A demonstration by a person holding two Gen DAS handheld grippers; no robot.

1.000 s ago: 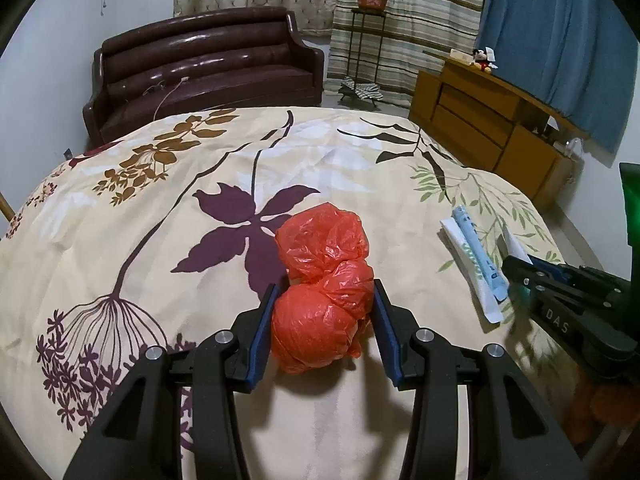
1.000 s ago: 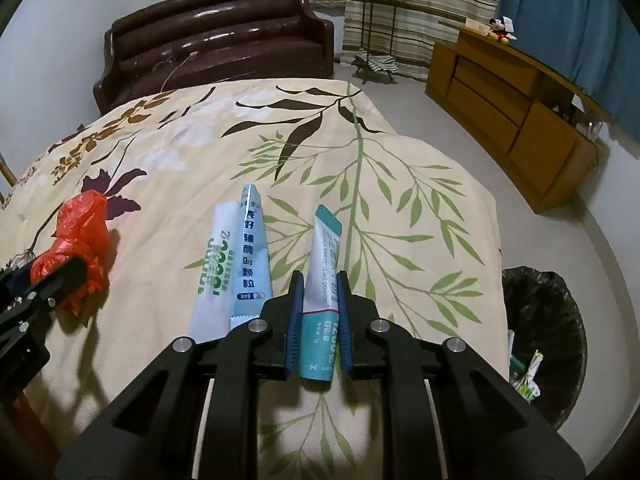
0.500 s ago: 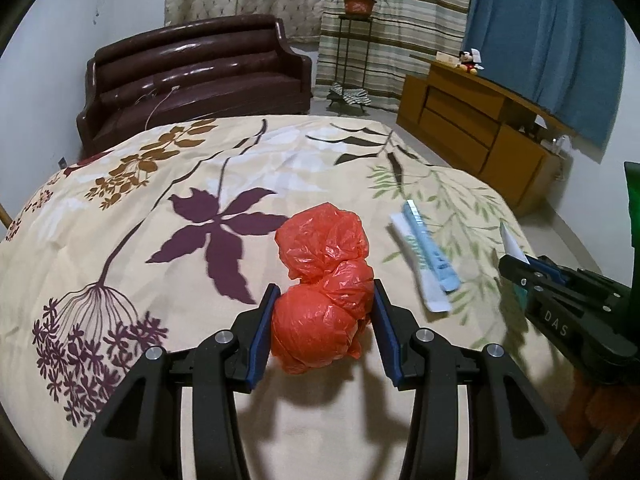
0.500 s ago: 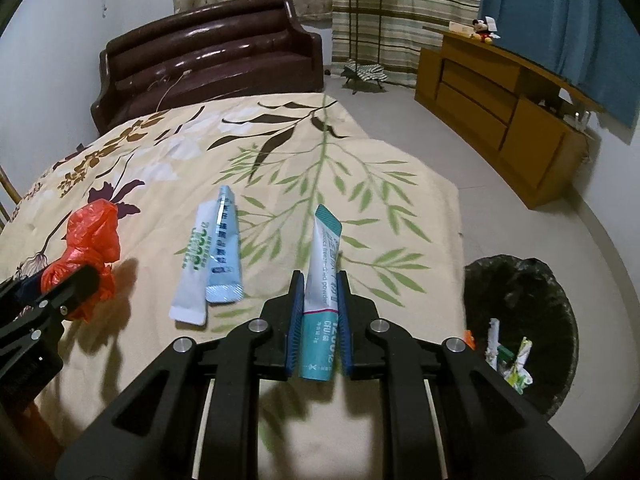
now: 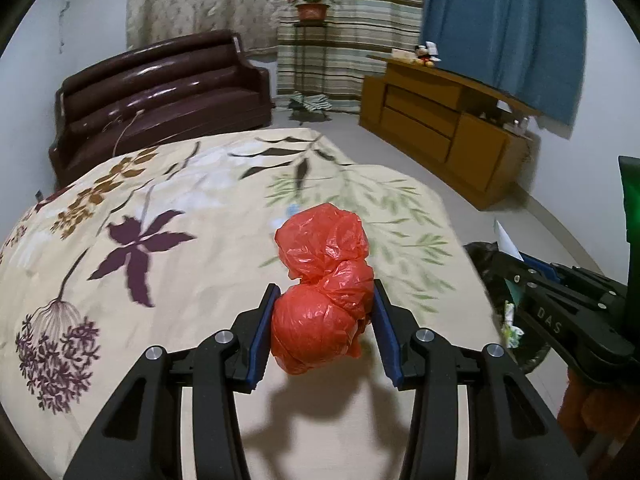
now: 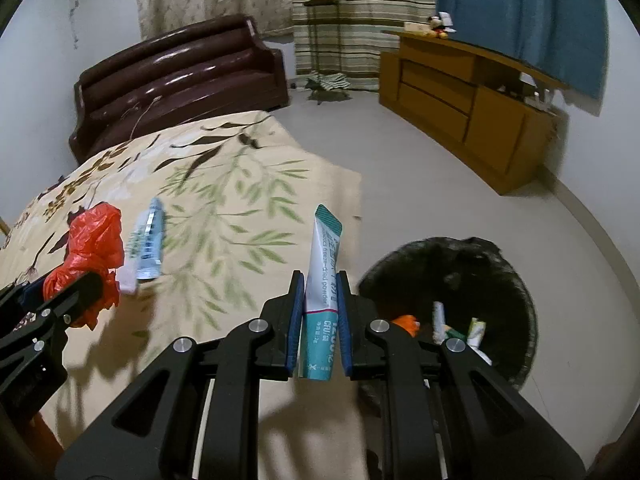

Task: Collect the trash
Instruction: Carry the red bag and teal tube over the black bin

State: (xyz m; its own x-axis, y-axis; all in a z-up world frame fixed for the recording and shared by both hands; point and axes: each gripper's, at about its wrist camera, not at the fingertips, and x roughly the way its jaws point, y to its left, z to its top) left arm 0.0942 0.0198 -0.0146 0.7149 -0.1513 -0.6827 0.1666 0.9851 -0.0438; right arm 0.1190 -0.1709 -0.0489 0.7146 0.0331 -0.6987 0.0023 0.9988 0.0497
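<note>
- The bed (image 5: 168, 216), spread with a cream cover printed with purple flowers and green leaves, is the landmark for every place below.
- Left gripper (image 5: 323, 320): its blue-padded fingers (image 5: 262, 332) press against both sides of a crumpled red plastic bag (image 5: 324, 284). The jaws stand moderately apart, spread only as far as the bag's bulk forces them.
- The red plastic bag is glossy, wrinkled and translucent, bunched into 2 rounded lumps, 1 stacked on the other. It hangs clear above the bed, near the bed's right edge, with its shadow falling on the cover beneath.
- In the right wrist view, 2 flat sachets (image 6: 146, 240) lie on the bed just beside the held bag: 1 pale blue with print, 1 whitish underneath, overlapping.
- Right gripper (image 6: 320, 312): nearly closed, its jaws clamp the lower part of a slim teal-and-white sachet (image 6: 326, 264). That packet stands upright, with a teal top band, small printed text and a pink line across it. It sits past the bed's right edge.
- A black-lined trash bin (image 6: 460, 280) stands on the grey floor right of the bed, holding several small wrappers and an orange scrap.
</note>
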